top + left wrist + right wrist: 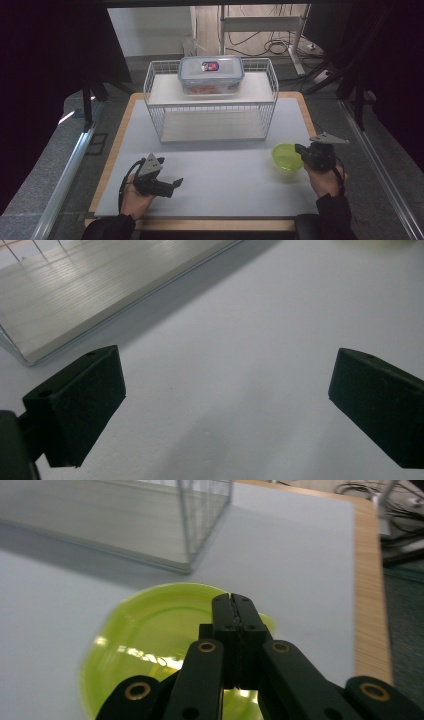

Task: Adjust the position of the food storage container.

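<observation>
A lime-green bowl [286,156] sits on the white mat at the right, in front of the wire rack. My right gripper [301,149] comes in from the right with its tip at the bowl's right rim. In the right gripper view the jaws [233,600] are pressed together above the green bowl [150,640], and nothing shows between them. My left gripper [175,183] rests low over the mat at the front left, held in a hand. Its pads [85,400] stand wide apart over bare mat, so the left gripper [225,405] is open.
A white wire rack [212,102] with two shelves stands at the back middle. A clear lidded box [211,74] with something orange inside sits on its top shelf. The mat [225,175] lies on a wooden board, with dark floor and rails on both sides.
</observation>
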A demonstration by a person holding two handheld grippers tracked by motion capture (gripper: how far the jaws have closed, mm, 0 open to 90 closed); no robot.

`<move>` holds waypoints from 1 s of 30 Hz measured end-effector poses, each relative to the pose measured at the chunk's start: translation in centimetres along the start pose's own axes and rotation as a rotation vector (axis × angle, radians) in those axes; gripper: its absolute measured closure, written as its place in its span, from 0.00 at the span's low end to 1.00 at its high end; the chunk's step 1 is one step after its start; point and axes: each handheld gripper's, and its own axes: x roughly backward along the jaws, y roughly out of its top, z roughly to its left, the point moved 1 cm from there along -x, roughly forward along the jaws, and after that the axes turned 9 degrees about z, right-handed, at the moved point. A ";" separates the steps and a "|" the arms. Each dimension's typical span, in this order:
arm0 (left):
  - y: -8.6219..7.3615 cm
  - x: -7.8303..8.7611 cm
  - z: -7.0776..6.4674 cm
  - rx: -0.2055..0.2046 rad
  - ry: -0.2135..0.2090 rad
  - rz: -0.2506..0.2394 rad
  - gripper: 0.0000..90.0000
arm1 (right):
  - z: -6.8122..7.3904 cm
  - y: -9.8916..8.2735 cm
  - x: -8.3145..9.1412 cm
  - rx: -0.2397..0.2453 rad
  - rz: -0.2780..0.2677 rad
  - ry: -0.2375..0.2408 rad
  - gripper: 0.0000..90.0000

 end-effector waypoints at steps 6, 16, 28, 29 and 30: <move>0.0 -0.1 0.0 -0.001 0.002 0.009 0.02 | -1.7 -0.8 -0.4 -0.039 0.039 -0.040 1.00; -0.1 -0.2 -0.1 -0.004 0.001 0.018 0.03 | -2.5 -1.7 -0.9 -0.060 0.091 -0.055 1.00; -0.1 -0.4 -0.2 -0.010 -0.002 0.027 0.03 | -1.9 -2.1 -1.2 -0.065 0.133 -0.039 1.00; -0.1 -0.4 -0.2 -0.011 -0.002 0.029 0.03 | -1.9 -2.1 -1.2 -0.067 0.130 -0.035 1.00; -0.1 -0.4 -0.2 -0.012 -0.002 0.030 0.03 | -1.8 -2.1 -1.2 -0.067 0.132 -0.028 1.00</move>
